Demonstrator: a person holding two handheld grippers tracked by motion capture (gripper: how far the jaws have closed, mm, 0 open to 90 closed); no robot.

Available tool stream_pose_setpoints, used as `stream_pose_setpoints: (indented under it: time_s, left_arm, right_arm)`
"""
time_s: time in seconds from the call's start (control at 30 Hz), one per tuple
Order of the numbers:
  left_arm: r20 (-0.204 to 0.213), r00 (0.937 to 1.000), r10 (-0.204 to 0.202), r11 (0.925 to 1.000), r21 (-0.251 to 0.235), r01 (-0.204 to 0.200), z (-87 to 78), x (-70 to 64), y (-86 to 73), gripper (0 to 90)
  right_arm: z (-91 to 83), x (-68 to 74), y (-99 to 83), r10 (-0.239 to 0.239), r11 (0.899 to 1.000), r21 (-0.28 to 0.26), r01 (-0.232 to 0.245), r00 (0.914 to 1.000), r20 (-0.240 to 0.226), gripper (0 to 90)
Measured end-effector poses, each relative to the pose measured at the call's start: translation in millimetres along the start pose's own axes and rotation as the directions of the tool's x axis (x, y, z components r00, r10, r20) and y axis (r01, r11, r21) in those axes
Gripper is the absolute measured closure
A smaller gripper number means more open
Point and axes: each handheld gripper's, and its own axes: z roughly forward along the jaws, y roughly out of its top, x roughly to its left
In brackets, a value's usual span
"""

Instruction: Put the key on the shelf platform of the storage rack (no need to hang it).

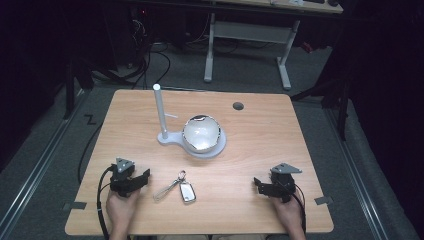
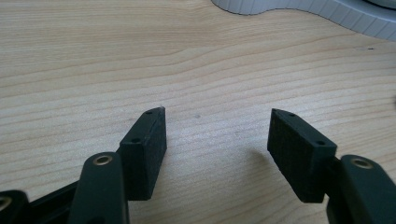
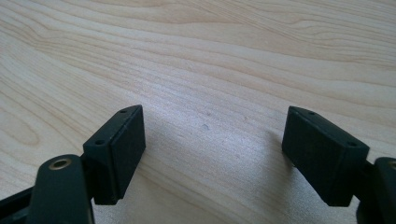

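Observation:
A car key fob [image 1: 187, 191] with a ring and a strap [image 1: 167, 189] lies near the table's front edge, between the two hands. Behind it stands a white base [image 1: 172, 138] with an upright post [image 1: 161, 111] and a shiny round bowl [image 1: 201, 133]. My left gripper [image 1: 141, 178] rests at the front left, open, its jaws empty over bare wood [image 2: 217, 128]. My right gripper [image 1: 259, 185] rests at the front right, also open and empty [image 3: 212, 126]. The white base's edge [image 2: 322, 11] shows at the top of the left gripper view.
The wooden table [image 1: 260, 130] has a round cable hole [image 1: 238, 106] at the back right. Beyond it stands another desk's white frame [image 1: 247, 45] on grey floor, with dark cables at the left.

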Motion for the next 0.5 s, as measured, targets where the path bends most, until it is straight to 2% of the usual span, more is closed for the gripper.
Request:
stream_pose_setpoints:
  time_s: [0.03,0.07,0.13,0.2,0.27,0.37,0.5]
  left_arm:
    - [0.005,0.9999,0.016,0.9999,0.000,-0.016,0.0,0.8,-0.3,37.6]
    - [-0.006,1.0000,-0.008,1.0000,-0.003,0.007,-0.1,-0.9,-1.3,37.5]
    - [-0.012,0.9998,-0.013,0.9999,-0.004,0.013,-0.2,-1.6,-2.3,37.0]
    - [-0.017,0.9998,-0.010,0.9999,-0.011,0.010,0.1,-1.8,-3.0,36.9]
    - [-0.005,0.9999,0.016,0.9998,-0.008,-0.016,0.0,-0.3,-3.0,36.9]
    - [-0.013,0.9999,0.004,0.9999,-0.013,-0.004,0.1,-1.3,-3.8,36.9]
    - [-0.014,0.9998,0.016,0.9997,-0.017,-0.016,0.2,-1.5,-6.1,36.6]
  right_arm:
    - [0.0,0.0,0.0,0.000,1.000,0.000,0.000,1.0000,0.000,21.9]
    - [0.0,0.0,0.0,0.000,1.000,0.000,0.000,1.0000,0.000,21.8]
    - [0.0,0.0,0.0,0.000,1.000,0.000,0.000,1.0000,0.000,21.9]
    - [0.0,0.0,0.0,0.000,1.000,0.000,0.000,1.0000,0.000,21.8]
    - [0.0,0.0,0.0,0.000,1.000,0.000,0.000,1.0000,0.000,21.8]
    - [0.0,0.0,0.0,0.000,1.000,0.000,0.000,1.0000,0.000,21.9]
    - [0.0,0.0,0.0,0.001,1.000,0.000,-0.001,1.0000,0.000,21.9]
